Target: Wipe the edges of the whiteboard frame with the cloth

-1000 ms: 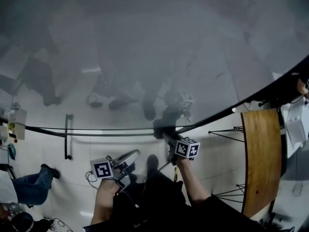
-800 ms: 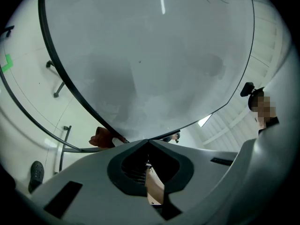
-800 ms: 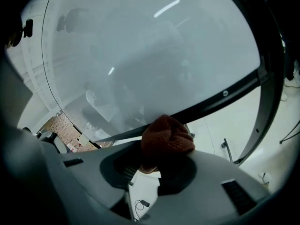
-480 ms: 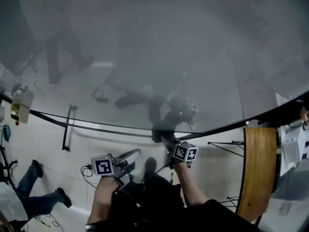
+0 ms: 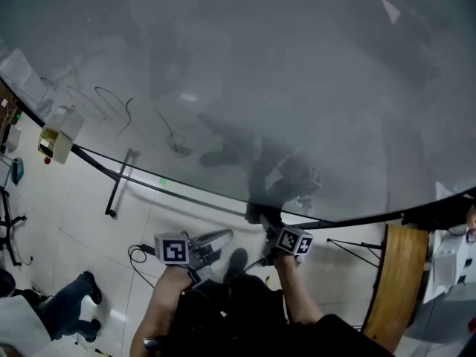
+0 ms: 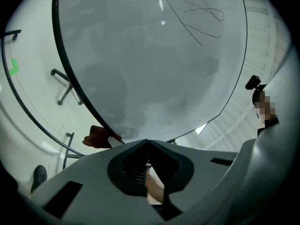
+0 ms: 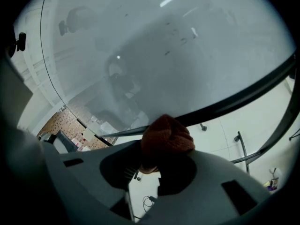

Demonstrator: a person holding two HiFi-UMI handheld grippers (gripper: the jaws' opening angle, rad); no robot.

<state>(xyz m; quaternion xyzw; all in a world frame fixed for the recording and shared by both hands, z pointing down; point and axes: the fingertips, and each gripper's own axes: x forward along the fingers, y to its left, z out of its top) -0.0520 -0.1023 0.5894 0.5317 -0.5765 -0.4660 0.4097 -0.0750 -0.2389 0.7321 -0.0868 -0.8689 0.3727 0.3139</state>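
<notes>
The whiteboard (image 5: 245,73) fills the upper head view, and its black frame (image 5: 186,193) curves along the bottom edge. My right gripper (image 5: 260,216) is shut on a rust-red cloth (image 7: 166,136) that presses against the lower frame bar (image 7: 234,102). In the left gripper view the cloth (image 6: 96,136) shows touching the frame (image 6: 70,81). My left gripper (image 5: 216,238) hangs below the frame, left of the right one, its jaws shut with nothing between them (image 6: 147,142).
A wooden tabletop (image 5: 390,288) stands at the right. The board's black stand leg (image 5: 119,184) and a cable (image 5: 137,255) are on the tiled floor. A person's legs (image 5: 71,303) show at bottom left. Pen scribbles (image 5: 111,99) mark the board's left part.
The head view has tilted up and leftwards, so more of the board shows. The right gripper keeps the cloth on the lower frame edge; the left gripper stays below it.
</notes>
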